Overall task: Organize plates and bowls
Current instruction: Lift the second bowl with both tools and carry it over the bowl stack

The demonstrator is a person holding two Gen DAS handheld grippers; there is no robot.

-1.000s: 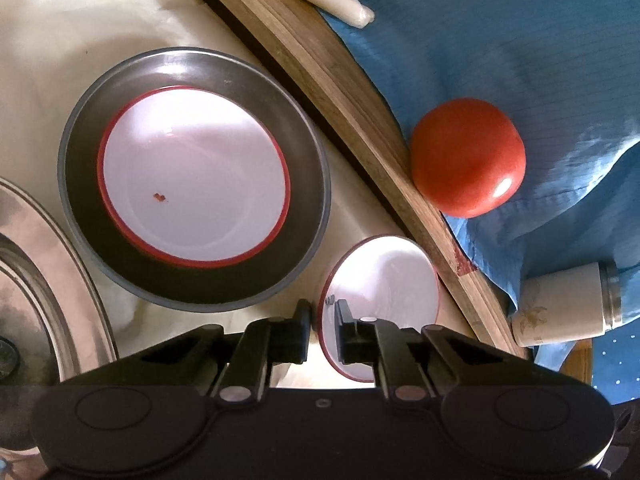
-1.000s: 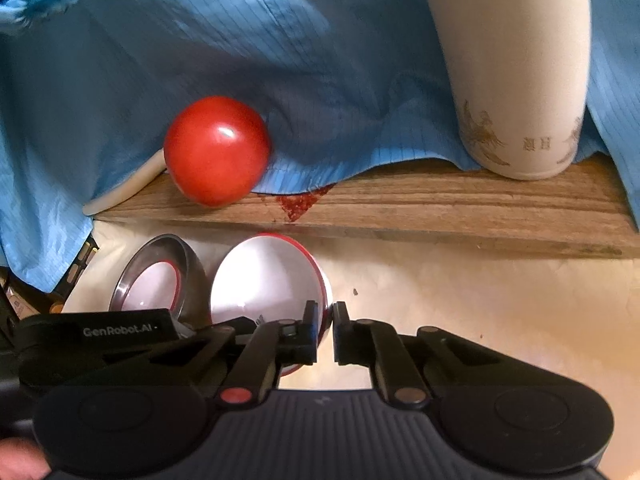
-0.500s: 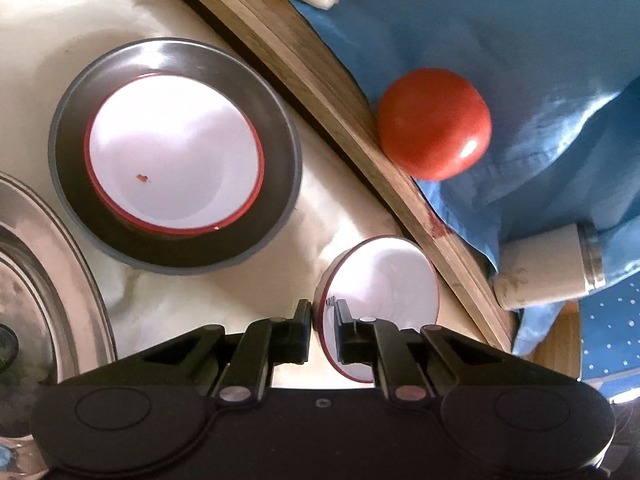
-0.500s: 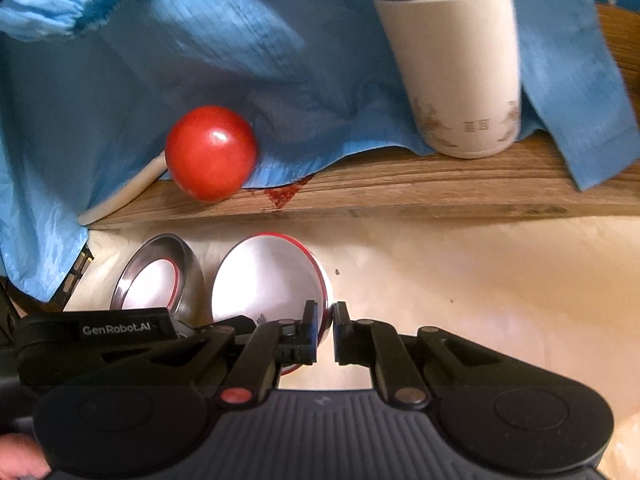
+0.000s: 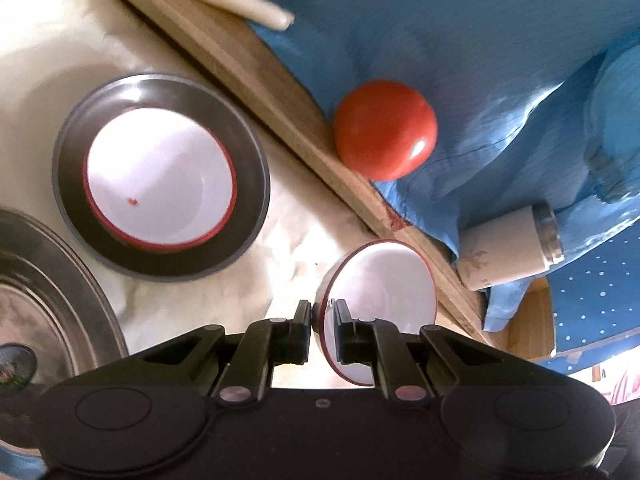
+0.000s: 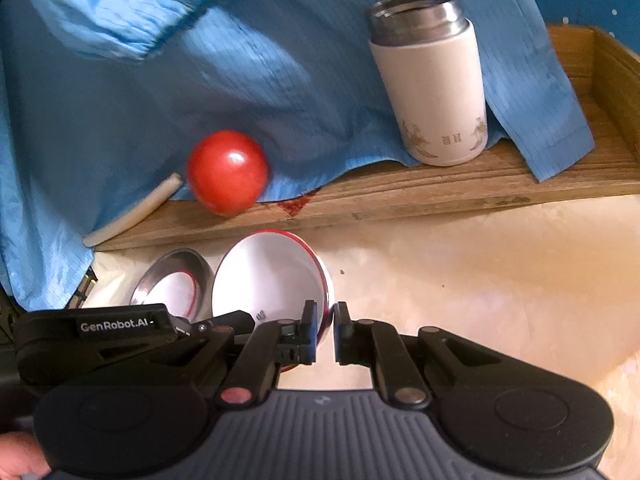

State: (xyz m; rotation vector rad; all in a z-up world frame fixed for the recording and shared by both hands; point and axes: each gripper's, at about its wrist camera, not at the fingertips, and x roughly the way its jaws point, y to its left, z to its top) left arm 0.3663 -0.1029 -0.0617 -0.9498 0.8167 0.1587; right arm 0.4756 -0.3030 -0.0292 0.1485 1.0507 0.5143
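While both grippers clamp one tilted red-rimmed white bowl point(image 5: 384, 288), left gripper point(image 5: 323, 312) and right gripper point(image 6: 325, 316) pinch its rim, near a tomato point(image 5: 384, 130).

a home dining or kitchen spot, by the look of it. a cream cloth point(image 6: 500, 280) covers the table, with a metal plate point(image 5: 248, 184) holding a red-rimmed bowl point(image 5: 160, 172) and a steel tray point(image 5: 80, 304). a wooden board point(image 6: 400, 196) carries a tomato point(image 6: 227, 172), a white flask point(image 6: 436, 92) and blue fabric point(image 6: 280, 80).
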